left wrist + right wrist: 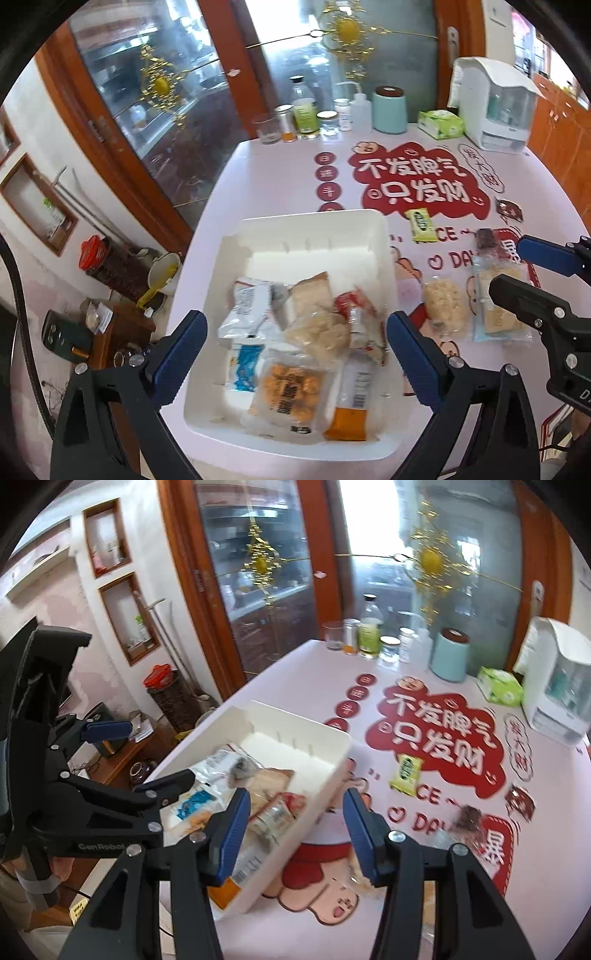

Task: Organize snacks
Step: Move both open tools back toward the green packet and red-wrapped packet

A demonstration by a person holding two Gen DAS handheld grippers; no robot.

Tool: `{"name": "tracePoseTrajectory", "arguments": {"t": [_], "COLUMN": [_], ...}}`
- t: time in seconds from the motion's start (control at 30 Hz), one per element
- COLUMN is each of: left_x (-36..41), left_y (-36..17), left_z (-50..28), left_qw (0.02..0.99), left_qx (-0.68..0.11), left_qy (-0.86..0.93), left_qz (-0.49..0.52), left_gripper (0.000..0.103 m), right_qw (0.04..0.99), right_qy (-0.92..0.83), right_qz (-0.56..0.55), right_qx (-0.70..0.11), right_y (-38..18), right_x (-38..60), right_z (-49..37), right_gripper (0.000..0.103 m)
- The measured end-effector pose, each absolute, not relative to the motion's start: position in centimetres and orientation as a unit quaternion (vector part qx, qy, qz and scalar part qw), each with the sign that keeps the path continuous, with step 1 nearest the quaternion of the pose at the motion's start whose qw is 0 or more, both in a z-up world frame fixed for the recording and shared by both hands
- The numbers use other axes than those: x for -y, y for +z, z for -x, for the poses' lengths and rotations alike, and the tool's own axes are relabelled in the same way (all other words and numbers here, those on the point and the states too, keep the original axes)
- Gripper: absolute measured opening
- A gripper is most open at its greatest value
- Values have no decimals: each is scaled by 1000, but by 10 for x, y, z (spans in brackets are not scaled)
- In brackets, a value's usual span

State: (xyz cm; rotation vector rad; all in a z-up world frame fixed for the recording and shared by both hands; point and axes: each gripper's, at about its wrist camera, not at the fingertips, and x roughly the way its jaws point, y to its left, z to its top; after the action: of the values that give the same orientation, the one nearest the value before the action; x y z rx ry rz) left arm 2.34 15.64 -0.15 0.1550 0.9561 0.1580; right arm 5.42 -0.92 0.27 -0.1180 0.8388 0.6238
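Note:
A white bin (306, 229) sits at the table's left and holds several snack packets, among them an orange puff pack (290, 393); it also shows in the right wrist view (321, 775). My left gripper (295, 354) is open and empty, hovering over the bin. My right gripper (297, 834) is open and empty above the bin's right wall; it also shows in the left wrist view (524, 273). On the table lie a pale rice-cracker pack (443, 306), a clear biscuit pack (498, 306), a green packet (421, 223) and a dark red packet (469, 818).
Along the far table edge stand bottles and jars (306, 114), a teal canister (389, 109), a green tissue box (441, 123) and a white dispenser (495, 107). Glass cabinet doors rise behind. Left of the table, low furniture holds a red-lidded basket (110, 266).

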Motion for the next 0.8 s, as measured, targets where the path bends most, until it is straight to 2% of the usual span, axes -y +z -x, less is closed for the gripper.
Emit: {"name": "tracePoseTrajectory", "arguments": {"t": [0.47, 0.8], "left_x": [-38, 26], "left_y": [-15, -6], "left_z": [-69, -150], "left_qw": [875, 873], "left_qx": [-467, -466], "left_qy": [4, -12], "left_qz": [-127, -142], "left_gripper": [97, 97], "right_qw": [879, 885], "right_qy": [207, 146], "right_qz": [10, 34], "right_qx": [-430, -441], "right_y": [-20, -27], "right_x": [129, 244], "right_z": [-67, -124], "right_gripper": [53, 53]}}
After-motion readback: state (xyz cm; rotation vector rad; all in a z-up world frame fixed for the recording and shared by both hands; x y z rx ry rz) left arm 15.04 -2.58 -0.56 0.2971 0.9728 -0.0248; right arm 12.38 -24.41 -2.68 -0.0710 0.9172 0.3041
